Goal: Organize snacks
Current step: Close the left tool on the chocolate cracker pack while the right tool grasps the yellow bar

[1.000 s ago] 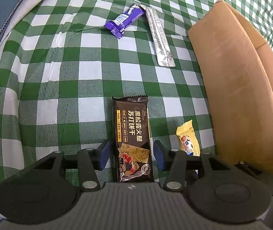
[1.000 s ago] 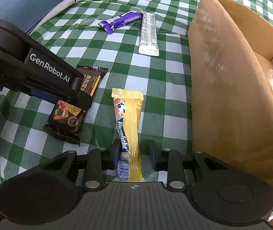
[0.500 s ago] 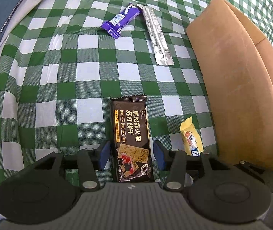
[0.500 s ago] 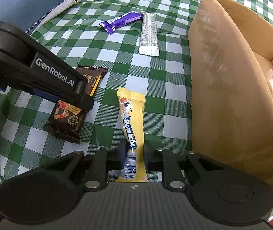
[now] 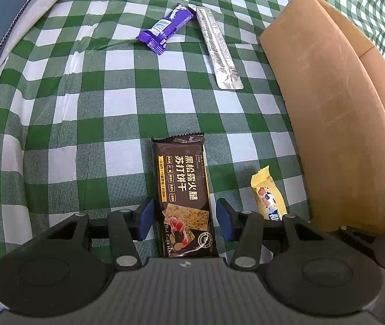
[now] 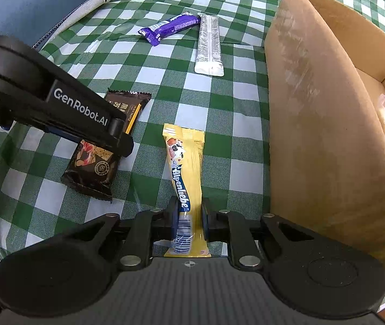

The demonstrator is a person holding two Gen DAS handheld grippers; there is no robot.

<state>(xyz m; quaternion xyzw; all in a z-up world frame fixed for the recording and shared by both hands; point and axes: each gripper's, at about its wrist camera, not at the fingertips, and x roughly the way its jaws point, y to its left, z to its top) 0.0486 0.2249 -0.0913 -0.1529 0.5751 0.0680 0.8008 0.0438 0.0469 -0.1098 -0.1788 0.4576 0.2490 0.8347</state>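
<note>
The right gripper (image 6: 189, 220) is clamped across the near end of the long yellow candy wrapper (image 6: 185, 173), whose long axis runs away from the fingers, beside the brown cardboard box (image 6: 325, 124). The left gripper (image 5: 184, 218) straddles the dark brown cracker packet (image 5: 183, 189) lengthwise, half open, pads clear of it.

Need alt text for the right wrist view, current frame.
The right tool is shut on the near end of a yellow candy stick lying on a green checked tablecloth. A cardboard box stands to the right; the left tool sits over a dark cracker packet, with a purple bar and a silver sachet farther off.
</note>
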